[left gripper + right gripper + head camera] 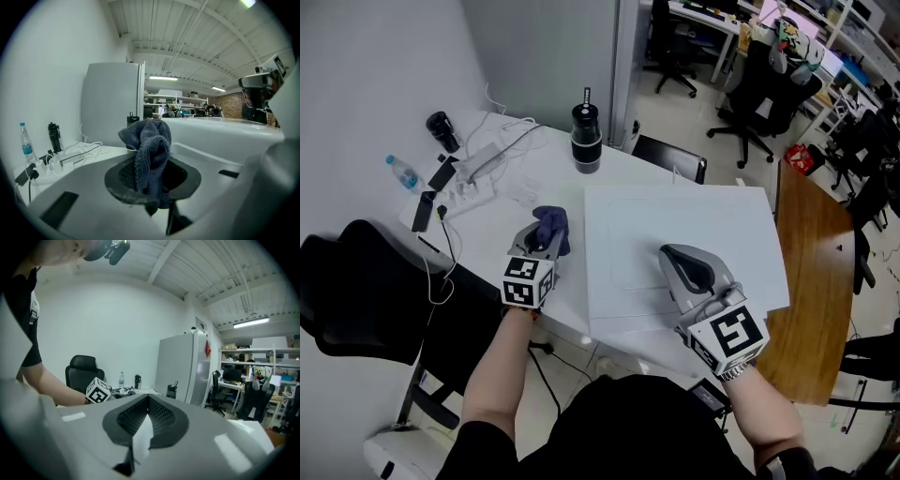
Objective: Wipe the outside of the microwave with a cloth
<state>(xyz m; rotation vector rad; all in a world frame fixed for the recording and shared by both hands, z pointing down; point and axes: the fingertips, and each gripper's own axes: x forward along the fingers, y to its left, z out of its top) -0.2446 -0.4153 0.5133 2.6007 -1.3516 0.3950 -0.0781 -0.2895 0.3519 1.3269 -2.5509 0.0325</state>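
Sticking up crumpled, dk-blue cloth [149,150], fuzzy

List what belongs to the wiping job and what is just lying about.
Job in hand:
cloth, clamped in the left gripper
microwave

Lying about:
black tumbler
water bottle
power strip

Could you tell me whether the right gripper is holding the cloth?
No, the dark blue cloth is clamped in the left gripper, while the right gripper has nothing between its jaws.
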